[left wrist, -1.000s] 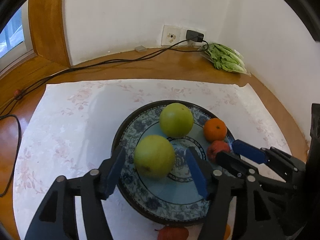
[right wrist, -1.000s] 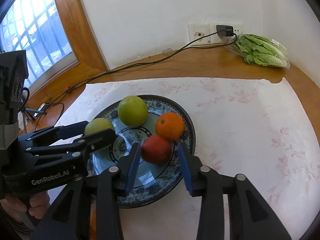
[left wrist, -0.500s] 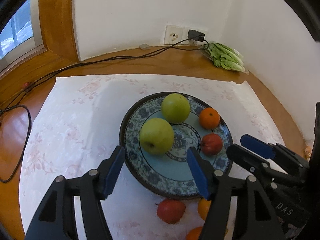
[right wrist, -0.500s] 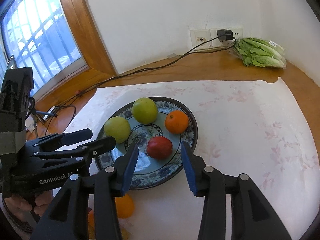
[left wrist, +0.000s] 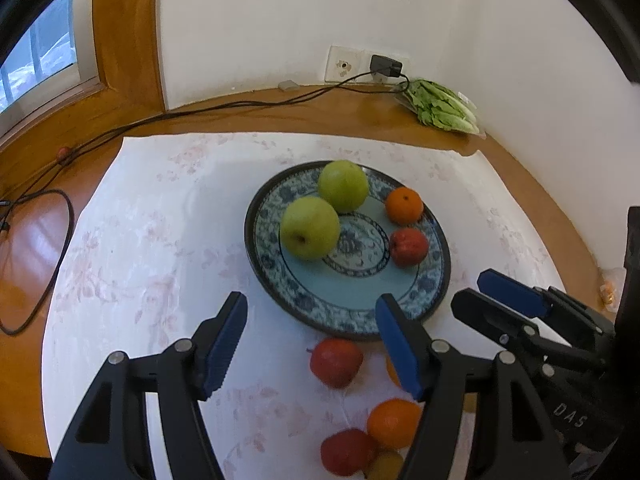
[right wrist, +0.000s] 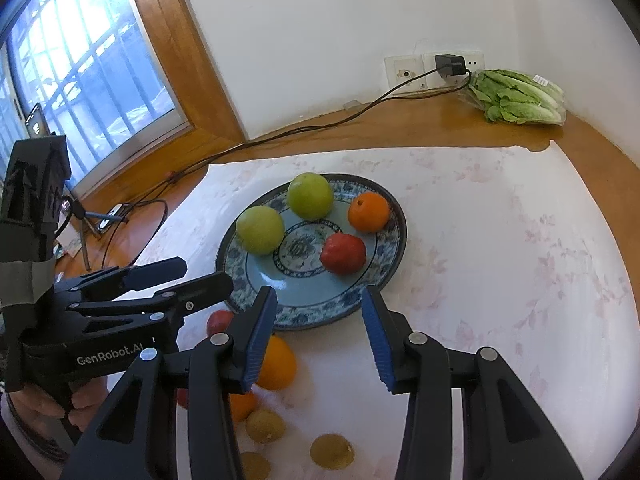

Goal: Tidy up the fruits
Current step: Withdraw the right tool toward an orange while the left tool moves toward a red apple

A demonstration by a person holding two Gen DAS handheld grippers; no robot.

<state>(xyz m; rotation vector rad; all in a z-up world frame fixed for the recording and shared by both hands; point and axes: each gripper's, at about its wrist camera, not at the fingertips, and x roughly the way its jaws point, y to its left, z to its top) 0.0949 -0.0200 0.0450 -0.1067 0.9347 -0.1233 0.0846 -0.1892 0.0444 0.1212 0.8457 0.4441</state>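
While four fruits are sitting on the plate (left wrist: 348,322), I am hovering both tongs empty: left tongs (left wrist: 312,346) opening wide just above the loose apple (left wrist: 335,362) toward the worktop's near edge, right tongs (right wrist: 320,338) narrower, farther off.

Blue plate (left wrist: 434,280), 4 fruits on it, others beside
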